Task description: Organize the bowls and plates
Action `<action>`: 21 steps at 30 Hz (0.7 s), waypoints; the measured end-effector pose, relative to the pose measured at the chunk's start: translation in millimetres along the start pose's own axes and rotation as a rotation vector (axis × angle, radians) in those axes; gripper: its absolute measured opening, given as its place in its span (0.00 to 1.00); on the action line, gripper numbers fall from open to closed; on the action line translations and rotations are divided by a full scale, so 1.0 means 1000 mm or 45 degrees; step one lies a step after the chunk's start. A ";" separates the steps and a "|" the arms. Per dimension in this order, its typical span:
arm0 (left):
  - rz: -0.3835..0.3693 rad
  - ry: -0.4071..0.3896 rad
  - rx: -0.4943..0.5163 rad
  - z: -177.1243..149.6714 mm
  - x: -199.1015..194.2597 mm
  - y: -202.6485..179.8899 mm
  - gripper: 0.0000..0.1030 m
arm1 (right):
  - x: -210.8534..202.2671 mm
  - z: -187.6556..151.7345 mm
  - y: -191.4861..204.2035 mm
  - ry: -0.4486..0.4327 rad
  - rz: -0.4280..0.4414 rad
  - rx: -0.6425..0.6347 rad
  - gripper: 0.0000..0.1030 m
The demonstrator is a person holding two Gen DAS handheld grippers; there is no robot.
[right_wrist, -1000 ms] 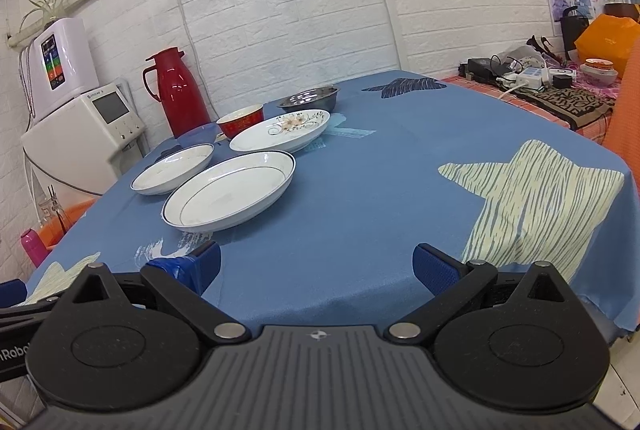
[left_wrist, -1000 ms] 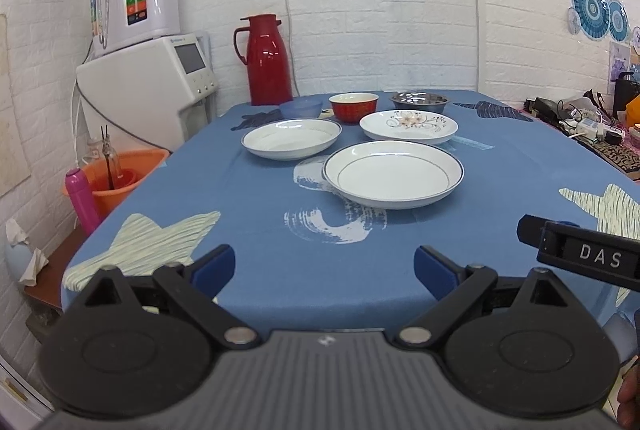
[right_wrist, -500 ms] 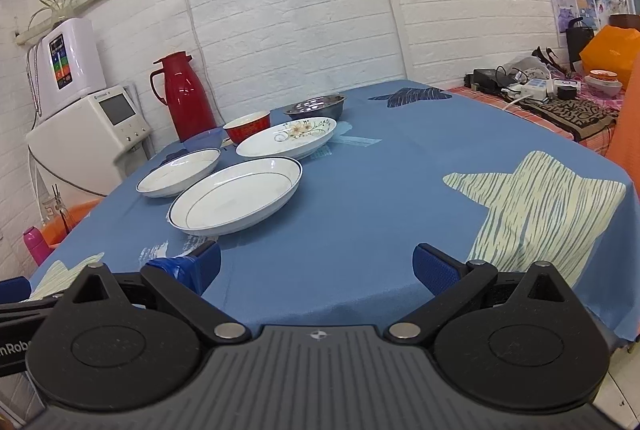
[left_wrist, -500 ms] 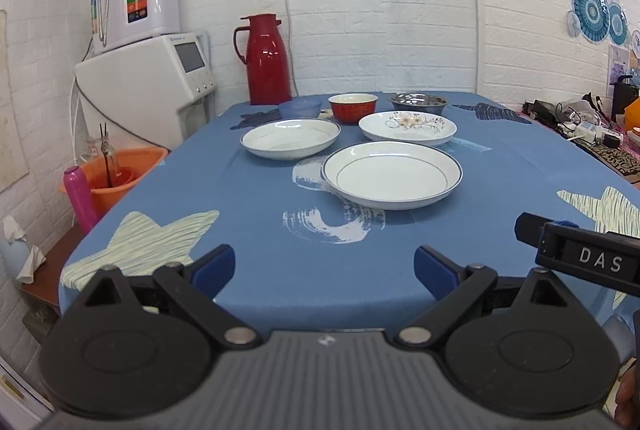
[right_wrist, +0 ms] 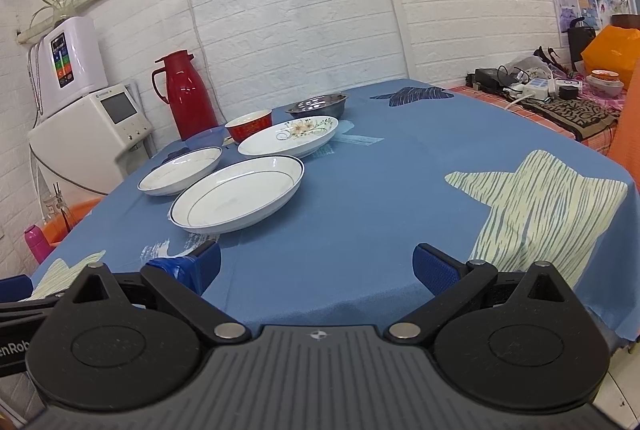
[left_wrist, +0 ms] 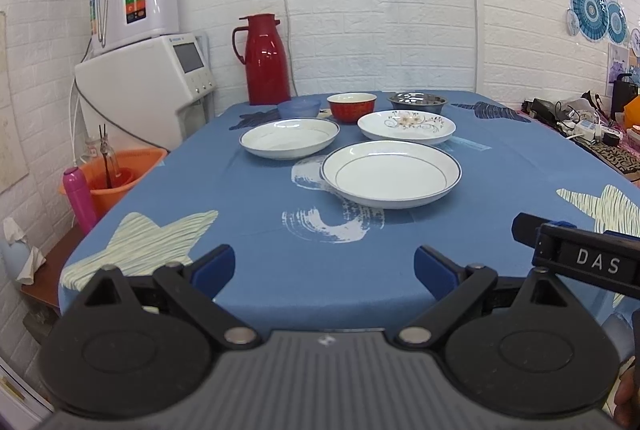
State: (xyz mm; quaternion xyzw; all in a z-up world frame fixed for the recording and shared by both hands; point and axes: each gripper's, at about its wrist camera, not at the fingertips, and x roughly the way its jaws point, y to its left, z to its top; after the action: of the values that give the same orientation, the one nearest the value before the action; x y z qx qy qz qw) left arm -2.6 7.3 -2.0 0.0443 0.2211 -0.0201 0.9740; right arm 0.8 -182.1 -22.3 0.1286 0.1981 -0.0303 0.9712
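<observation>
Both grippers are held at the near edge of the surface (left_wrist: 260, 230), which carries a blue cloth with star prints. The left gripper (left_wrist: 324, 266) has its jaws apart and holds nothing. The right gripper (right_wrist: 316, 262) likewise has its jaws apart and holds nothing; its black body shows at the right edge of the left view.

All dishes lie well ahead of the grippers, grouped toward the far left of the surface. Nearest is the rimmed plate (left_wrist: 391, 175), white with a dark line at the rim. Behind it to the left lies the plain plate (left_wrist: 289, 138); behind it to the right lies the floral plate (left_wrist: 406, 126). Three bowls form the far row: blue bowl (left_wrist: 299, 108), red bowl (left_wrist: 352, 106), steel bowl (left_wrist: 417, 102). A red jug (left_wrist: 262, 60) stands behind them, at the wall.
</observation>
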 end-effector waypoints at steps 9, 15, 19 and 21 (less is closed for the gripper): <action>-0.001 0.024 -0.008 0.004 0.019 0.003 0.93 | 0.008 -0.003 -0.003 0.028 -0.028 -0.028 0.88; 0.013 0.120 -0.065 0.015 0.054 0.017 0.92 | 0.032 0.000 -0.007 0.123 -0.050 -0.006 0.88; 0.026 0.154 -0.097 0.027 0.071 0.028 0.92 | 0.045 0.013 -0.003 0.133 -0.064 -0.009 0.88; 0.041 0.166 -0.106 0.036 0.079 0.034 0.92 | 0.052 0.020 0.000 0.144 -0.061 -0.019 0.88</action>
State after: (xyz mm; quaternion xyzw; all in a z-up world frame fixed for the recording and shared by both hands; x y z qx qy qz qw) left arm 85.8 35.8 -1.6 0.0085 0.2840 0.0076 0.9588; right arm 56.4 -188.0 -24.7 0.1181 0.2561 -0.0448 0.9584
